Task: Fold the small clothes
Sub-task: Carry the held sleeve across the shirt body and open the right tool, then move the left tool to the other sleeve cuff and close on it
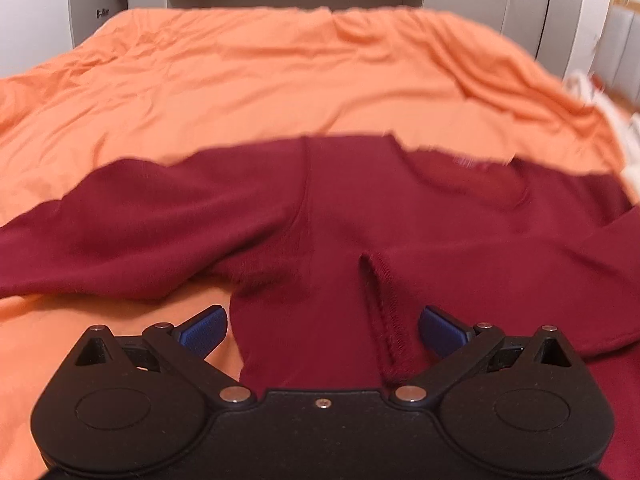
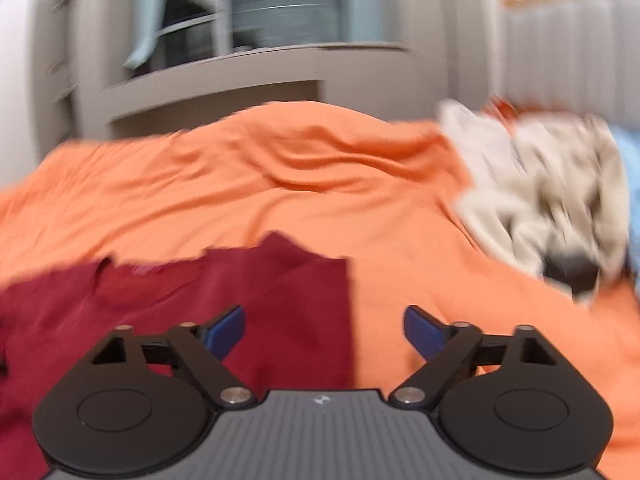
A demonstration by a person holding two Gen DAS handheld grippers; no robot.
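Maroon knit shirt [image 1: 360, 208] lies spread on the orange bed [image 1: 240, 92], one sleeve stretched out sideways, seemingly flattened for folding. Left tongs [image 1: 322, 326] gape wide over its hemmed edge, holding nothing; right tongs [image 2: 324, 330] gape wide astride its side edge, likely lining up a grip.

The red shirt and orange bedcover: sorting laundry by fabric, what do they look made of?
Red shirt: soft matte knit, probably cotton jersey; stitched hem shows. Orange bedcover: thin, smooth woven cloth, finely creased; possibly cotton.
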